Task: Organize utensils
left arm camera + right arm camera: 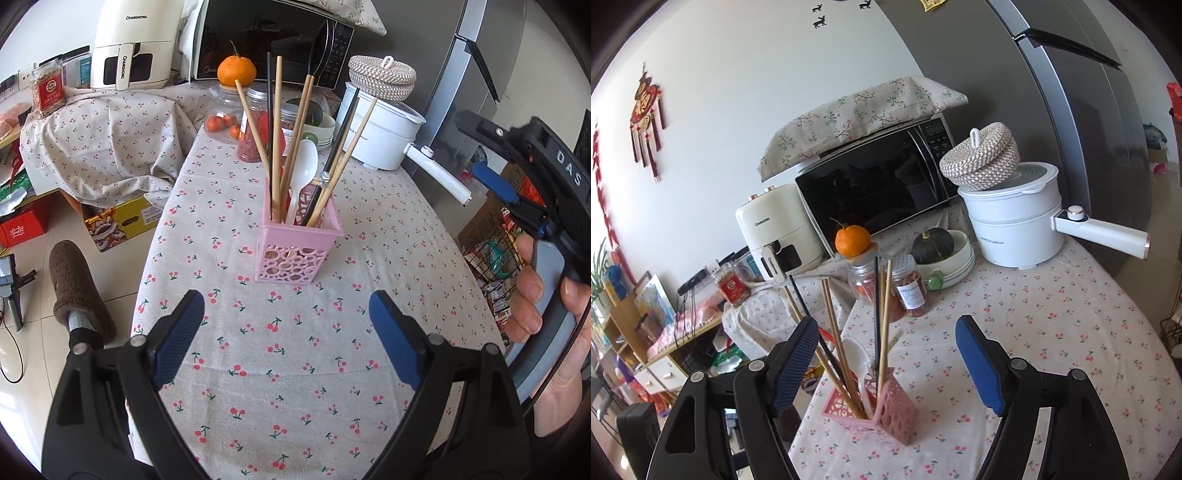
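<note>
A pink lattice utensil holder (295,251) stands upright on the cherry-print tablecloth (295,369). It holds several wooden chopsticks (275,140), black chopsticks (334,166) and a white plastic spoon (303,173). My left gripper (286,317) is open and empty, low over the cloth in front of the holder. My right gripper (886,354) is open and empty, above the holder (882,413), with the chopsticks (836,354) rising between its fingers. It also shows in the left wrist view (517,162) at the right, held by a hand.
At the back of the table stand two jars (258,125), a tangerine (236,70), a bowl with a squash (942,254), a white electric pot (1015,225) with a woven basket on top, a microwave (879,192) and an air fryer (775,232). A fridge (1089,110) is right.
</note>
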`<state>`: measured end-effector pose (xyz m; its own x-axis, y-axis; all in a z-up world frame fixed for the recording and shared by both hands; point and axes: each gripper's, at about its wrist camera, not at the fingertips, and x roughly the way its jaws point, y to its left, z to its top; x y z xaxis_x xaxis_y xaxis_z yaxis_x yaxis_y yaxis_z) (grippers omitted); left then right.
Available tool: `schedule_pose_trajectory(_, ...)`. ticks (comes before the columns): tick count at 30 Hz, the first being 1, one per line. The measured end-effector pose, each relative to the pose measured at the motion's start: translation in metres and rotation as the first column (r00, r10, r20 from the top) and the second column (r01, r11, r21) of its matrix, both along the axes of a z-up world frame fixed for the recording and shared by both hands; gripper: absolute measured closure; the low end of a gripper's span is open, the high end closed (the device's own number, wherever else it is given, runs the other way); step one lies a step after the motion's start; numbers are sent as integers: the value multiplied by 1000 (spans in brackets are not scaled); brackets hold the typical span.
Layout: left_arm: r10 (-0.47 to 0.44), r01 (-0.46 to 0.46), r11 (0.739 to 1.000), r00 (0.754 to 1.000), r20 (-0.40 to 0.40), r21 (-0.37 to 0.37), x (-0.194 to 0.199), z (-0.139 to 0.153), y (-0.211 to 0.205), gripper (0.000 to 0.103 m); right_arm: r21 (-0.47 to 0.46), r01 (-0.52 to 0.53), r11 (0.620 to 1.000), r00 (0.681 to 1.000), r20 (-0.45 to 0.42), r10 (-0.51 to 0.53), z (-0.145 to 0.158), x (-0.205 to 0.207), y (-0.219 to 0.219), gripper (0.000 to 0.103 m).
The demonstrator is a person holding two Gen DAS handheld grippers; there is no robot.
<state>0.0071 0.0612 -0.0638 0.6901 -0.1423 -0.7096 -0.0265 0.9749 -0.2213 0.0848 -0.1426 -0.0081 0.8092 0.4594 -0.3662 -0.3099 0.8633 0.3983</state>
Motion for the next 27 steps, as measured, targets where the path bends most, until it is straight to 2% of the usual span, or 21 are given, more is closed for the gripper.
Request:
schedule_pose_trajectory(4, 19, -19, 999, 1000, 8, -26, -10, 5, -2, 8, -19, 51, 999, 998, -33, -52, -1, -22, -33, 13)
schedule_pose_trajectory(6, 28, -28, 999, 1000, 5, -46, -13, 5, -2, 7, -34, 69, 997, 995, -70, -71, -4, -22, -43, 13)
schedule_pose_trajectory(8, 30, -30, 998, 1000, 4, -56, -14, 4, -3, 7, -18, 50, 999, 991, -127, -52, -9, -15, -48, 13)
schedule_pose_trajectory(11, 30, -30, 997, 1000, 8, -65, -16, 2, -1, 7, 43, -36, 998, 974, -220, 45, -21, 0, -47, 14)
schedule_pose_trajectory(14, 22, -21, 998, 1000, 20, -58, -16, 2, 3, 7, 57, -79, 995, 941, -325, 93, -38, 28, -41, 24)
schedule_pose_trajectory(16, 22, -21, 999, 999, 30, -46, -14, 3, 7, 7, 94, -87, 992, 908, -402, 118, -54, 57, -40, 34)
schedule_pose_trajectory(18, 22, -21, 999, 999, 37, -44, -12, 2, 12, 7, 195, -91, 977, 855, -488, 177, -75, 92, -43, 42)
schedule_pose_trajectory(19, 24, -22, 999, 999, 38, -44, -10, 2, 14, 7, 259, -88, 962, 817, -534, 219, -88, 111, -44, 45)
schedule_pose_trajectory(22, 35, -34, 998, 999, 35, -46, -2, -1, 20, 7, 427, -30, 904, 679, -655, 332, -134, 162, -39, 55)
schedule_pose_trajectory(24, 38, -36, 998, 999, 27, -47, 5, -5, 22, 7, 520, -11, 854, 585, -689, 427, -161, 190, -26, 58)
schedule_pose_trajectory(25, 39, -38, 998, 999, 24, -47, 8, -7, 23, 7, 533, -15, 846, 551, -702, 451, -170, 201, -16, 59)
schedule_pose_trajectory(27, 44, -44, 998, 999, 15, -48, 14, -12, 25, 7, 511, -35, 859, 509, -731, 455, -180, 219, 5, 60)
